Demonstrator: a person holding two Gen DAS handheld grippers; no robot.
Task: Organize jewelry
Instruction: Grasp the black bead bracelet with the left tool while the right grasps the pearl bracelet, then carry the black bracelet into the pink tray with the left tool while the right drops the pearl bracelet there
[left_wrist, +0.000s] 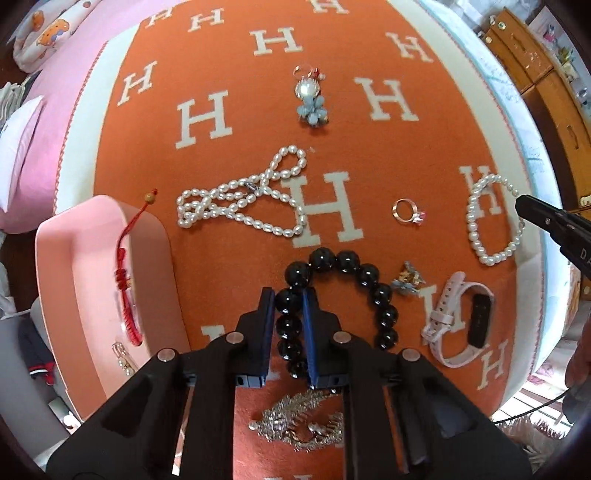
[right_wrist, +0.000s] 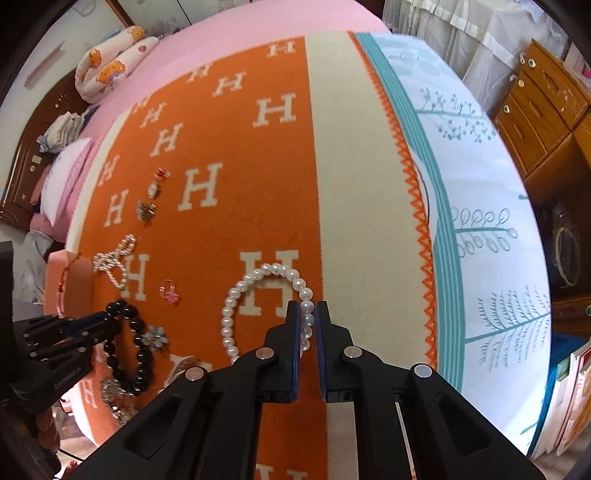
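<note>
My left gripper (left_wrist: 289, 293) is shut on the black bead bracelet (left_wrist: 347, 260), its fingers pinching the beads on the bracelet's left side on the orange blanket. My right gripper (right_wrist: 307, 308) is shut on the pearl bracelet (right_wrist: 236, 295), gripping its right side; that bracelet also shows in the left wrist view (left_wrist: 476, 236). A pink box (left_wrist: 92, 266) at the left holds a red cord bracelet (left_wrist: 123, 284). A long pearl necklace (left_wrist: 236, 206), a rose-gold ring (left_wrist: 406, 212), a pink watch (left_wrist: 458, 325), a blue flower brooch (left_wrist: 312, 103) and a silver brooch (left_wrist: 299, 421) lie on the blanket.
The orange blanket (left_wrist: 240, 55) with white H letters covers a bed. A small blue-gold clip (left_wrist: 408, 282) lies by the black beads. Pillows (right_wrist: 107, 70) lie at the far left. A wooden dresser (right_wrist: 535, 110) stands at the right, beyond the white sheet (right_wrist: 480, 184).
</note>
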